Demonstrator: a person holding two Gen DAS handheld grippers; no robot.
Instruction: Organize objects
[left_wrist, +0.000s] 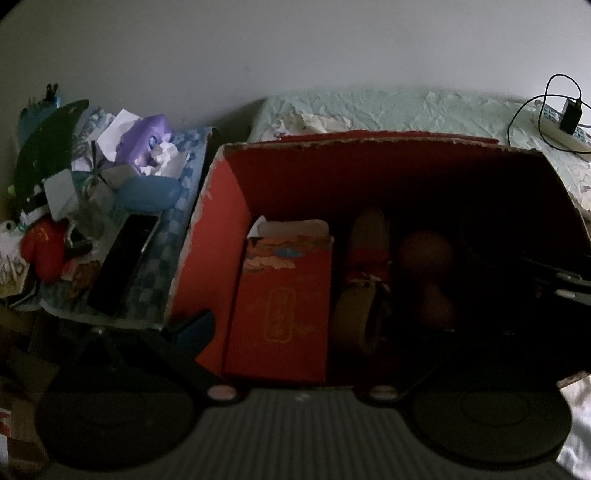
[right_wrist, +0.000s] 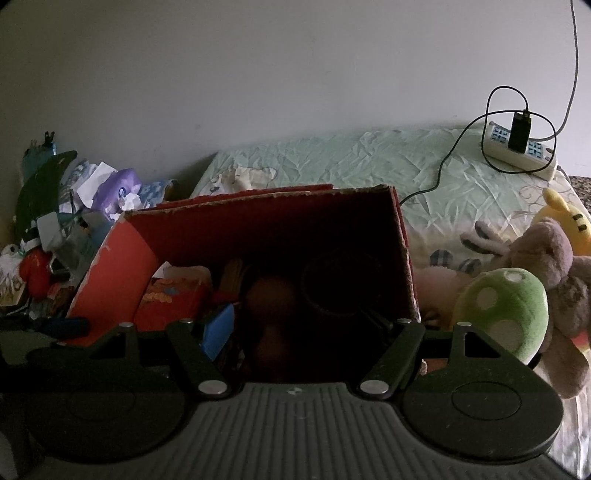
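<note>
Both hand-held grippers (left_wrist: 295, 332) (right_wrist: 295, 328) spread wide over red box (left_wrist: 221, 192); empty

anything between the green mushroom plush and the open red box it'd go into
Only the red box's right cardboard wall, which the green mushroom plush sits just outside. The top is open, so lifting over the wall looks clear.

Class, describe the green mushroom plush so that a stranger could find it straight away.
Start at the big red cardboard box on the bed. Just to its right lies a heap of soft toys. The mushroom plush is at the front, the only green one, with a domed cap with pale spots.
</note>
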